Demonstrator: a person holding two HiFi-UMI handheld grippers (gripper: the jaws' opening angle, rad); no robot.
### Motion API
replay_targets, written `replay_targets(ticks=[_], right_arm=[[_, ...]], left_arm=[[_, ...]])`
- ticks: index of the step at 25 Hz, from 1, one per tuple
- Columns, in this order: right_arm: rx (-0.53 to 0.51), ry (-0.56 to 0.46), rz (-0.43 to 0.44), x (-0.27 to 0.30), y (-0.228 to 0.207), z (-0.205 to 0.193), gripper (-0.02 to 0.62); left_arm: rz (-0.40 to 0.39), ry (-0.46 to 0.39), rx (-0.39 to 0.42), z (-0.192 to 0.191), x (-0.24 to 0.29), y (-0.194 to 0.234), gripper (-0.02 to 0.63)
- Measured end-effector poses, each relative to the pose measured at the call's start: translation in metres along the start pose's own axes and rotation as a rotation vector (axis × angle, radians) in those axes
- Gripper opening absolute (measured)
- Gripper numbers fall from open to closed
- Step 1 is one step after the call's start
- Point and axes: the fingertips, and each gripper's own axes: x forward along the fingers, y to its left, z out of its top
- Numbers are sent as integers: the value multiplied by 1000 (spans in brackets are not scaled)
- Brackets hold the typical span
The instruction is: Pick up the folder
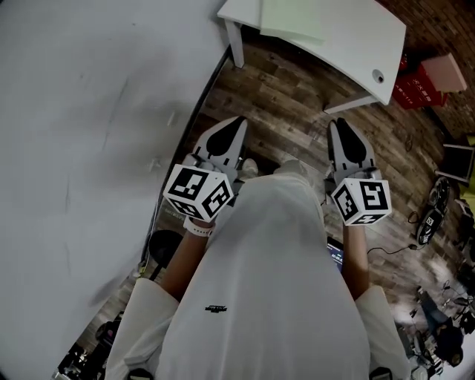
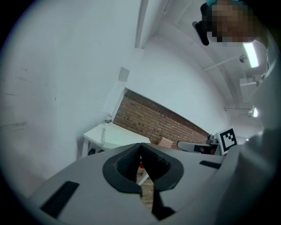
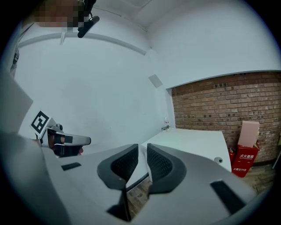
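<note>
A pale green folder (image 1: 293,18) lies flat on a white table (image 1: 371,52) at the top of the head view, well ahead of both grippers. My left gripper (image 1: 239,120) is held out over the wooden floor, with its jaws shut and nothing in them; its tips (image 2: 140,145) touch. My right gripper (image 1: 338,122) is level with it on the right. Its jaws (image 3: 142,147) stand a narrow slit apart, with nothing between them. Both gripper views face the table (image 3: 193,140) from a distance.
A white wall (image 1: 89,111) runs close along the left. Right of the table stand a red box (image 1: 415,85) and a pinkish carton (image 1: 445,70) against a brick wall (image 3: 219,105). Cables and gear (image 1: 438,215) litter the floor at the right.
</note>
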Motion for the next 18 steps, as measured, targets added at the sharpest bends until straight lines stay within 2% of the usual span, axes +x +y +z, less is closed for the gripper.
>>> replay_targets(ticks=[6, 11, 18], right_arm=[[14, 24, -26, 19, -8, 5, 64], [-9, 22, -83, 41, -32, 3, 48], [25, 17, -55, 85, -75, 26, 80]], left_arm=[[-6, 8, -8, 13, 17, 17, 20], [-6, 11, 10, 14, 46, 28, 20], [52, 30, 62, 40, 101, 45, 21]])
